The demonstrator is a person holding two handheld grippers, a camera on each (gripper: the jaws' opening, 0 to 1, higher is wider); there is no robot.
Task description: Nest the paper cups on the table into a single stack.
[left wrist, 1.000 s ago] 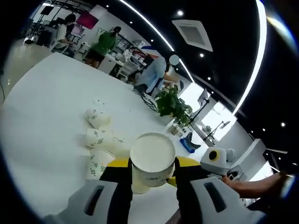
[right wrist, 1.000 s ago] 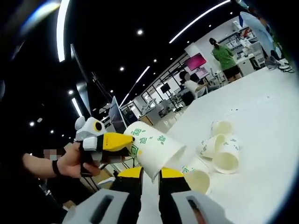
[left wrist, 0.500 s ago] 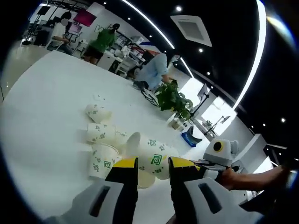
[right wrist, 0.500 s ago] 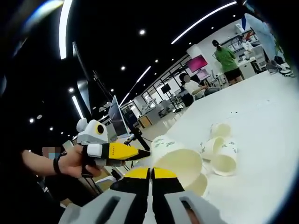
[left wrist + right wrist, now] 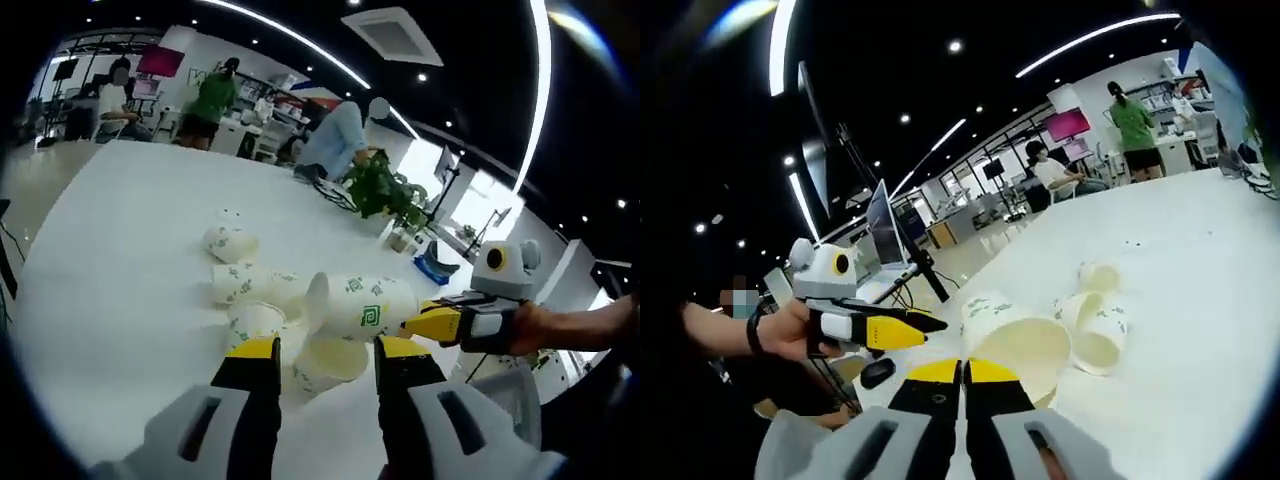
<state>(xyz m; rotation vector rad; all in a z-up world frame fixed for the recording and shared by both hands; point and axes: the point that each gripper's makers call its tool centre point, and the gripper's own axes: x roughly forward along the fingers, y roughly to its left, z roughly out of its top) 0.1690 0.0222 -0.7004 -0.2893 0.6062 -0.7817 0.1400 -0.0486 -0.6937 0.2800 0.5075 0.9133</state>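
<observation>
A white paper cup with green print (image 5: 360, 305) hangs on its side above the white table (image 5: 120, 260). My right gripper (image 5: 415, 322) comes in from the right and is shut on its rim. In the right gripper view the same cup (image 5: 1015, 335) is pinched between my right gripper (image 5: 962, 372) jaws, mouth toward the camera. My left gripper (image 5: 327, 352) is open with nothing between its jaws, just short of the held cup. It appears as the left gripper (image 5: 935, 324) held by a hand. Several loose cups (image 5: 240, 283) lie clustered on the table, seen again as the cups (image 5: 1095, 340).
A laptop (image 5: 880, 235) and a dark mouse (image 5: 878, 372) sit near the table's edge on the left gripper's side. A potted plant (image 5: 385, 190) stands beyond the far edge. People work at desks (image 5: 215, 100) in the background. Bare table (image 5: 1200, 260) stretches past the cups.
The left gripper has let go of the cup and opened; the right gripper has shut on the cup's rim and now holds it alone. The left gripper has drawn back a little.
</observation>
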